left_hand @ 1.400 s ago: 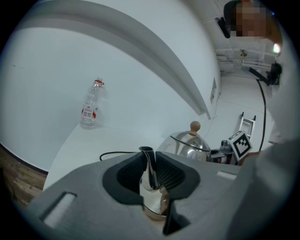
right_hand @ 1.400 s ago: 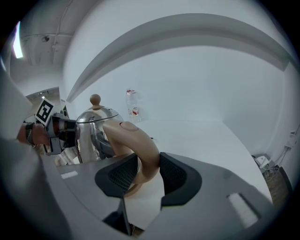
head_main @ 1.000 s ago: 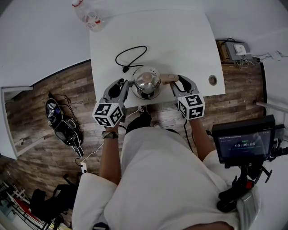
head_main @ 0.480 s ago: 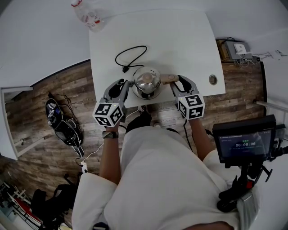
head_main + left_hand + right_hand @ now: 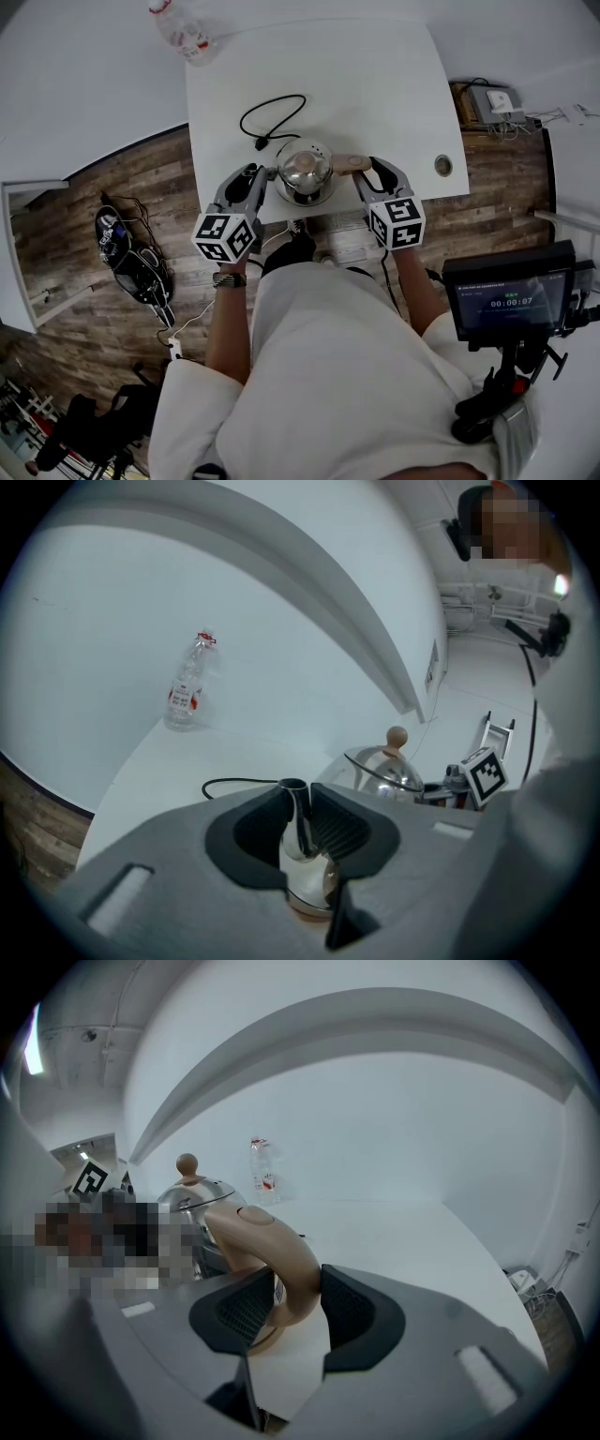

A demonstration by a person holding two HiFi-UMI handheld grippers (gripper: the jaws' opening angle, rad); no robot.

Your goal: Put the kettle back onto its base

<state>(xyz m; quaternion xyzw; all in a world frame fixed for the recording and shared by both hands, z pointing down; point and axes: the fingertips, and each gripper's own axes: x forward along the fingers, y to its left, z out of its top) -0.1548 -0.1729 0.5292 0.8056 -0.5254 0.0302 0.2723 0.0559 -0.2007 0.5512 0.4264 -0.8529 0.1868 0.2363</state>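
Head view: steel kettle at the near edge of the white tabletop, with the left tool and right tool flanking it. The grip itself is not readable from above.

Left gripper view resolves it: left tool closed onto the slim chrome spout, one pad on either side.

Right gripper view: right tool clamped across the tan curved handle.

Both gripper views also show the wooden lid knob (and, past the kettle, the other tool's marker cube).

Kettle seated on its base or not: cannot tell, underside hidden.

Surface: black cord looped behind the kettle. Clear plastic bottle at the far left corner, well apart. Wood-plank floor around, white walls.

Writing: monitor at the person's right reads 00:00:07. The bottle's red label is too small to read
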